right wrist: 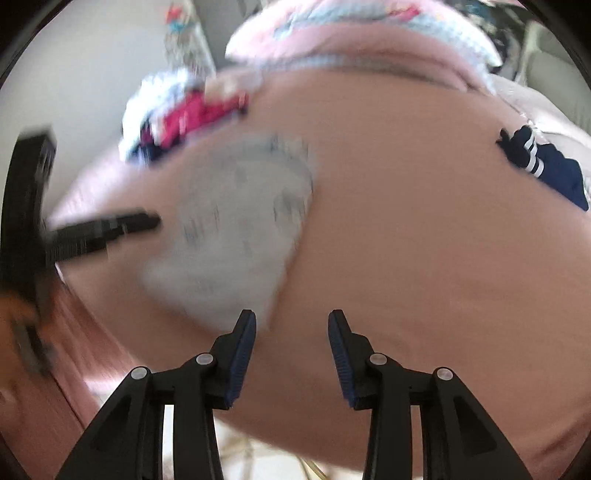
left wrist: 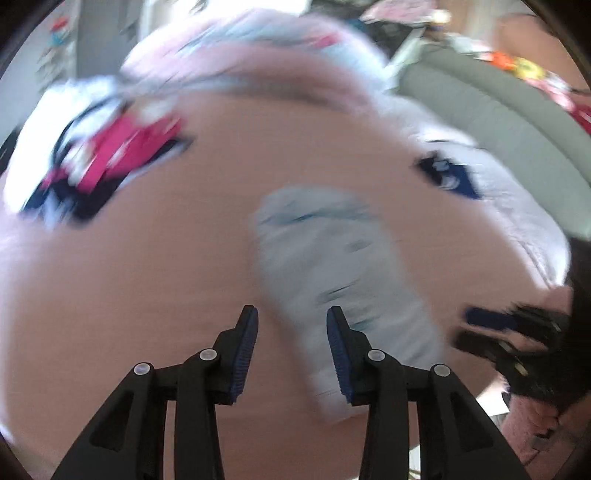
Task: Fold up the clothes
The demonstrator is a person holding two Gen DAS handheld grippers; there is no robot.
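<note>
A pale blue-grey folded garment [left wrist: 332,266] [right wrist: 236,229] with dark markings lies flat on the pink bedsheet [left wrist: 147,258] [right wrist: 424,258]. My left gripper [left wrist: 291,314] hovers open over the garment's near-left edge, with nothing pressed between its blue pads. In the right wrist view it shows as a blurred black shape [right wrist: 147,223] just left of the garment. My right gripper [right wrist: 291,317] is open above the garment's near-right corner and holds nothing. The left wrist view shows it at the right [left wrist: 472,330]. Both views are motion-blurred.
A heap of white, magenta and navy clothes [left wrist: 92,158] [right wrist: 177,114] sits at the far left of the bed. A white garment with a navy striped piece [left wrist: 498,192] [right wrist: 535,162] lies at the right. Pink and blue bedding [left wrist: 240,48] [right wrist: 351,29] is bunched behind, with grey upholstery [left wrist: 498,110] beyond.
</note>
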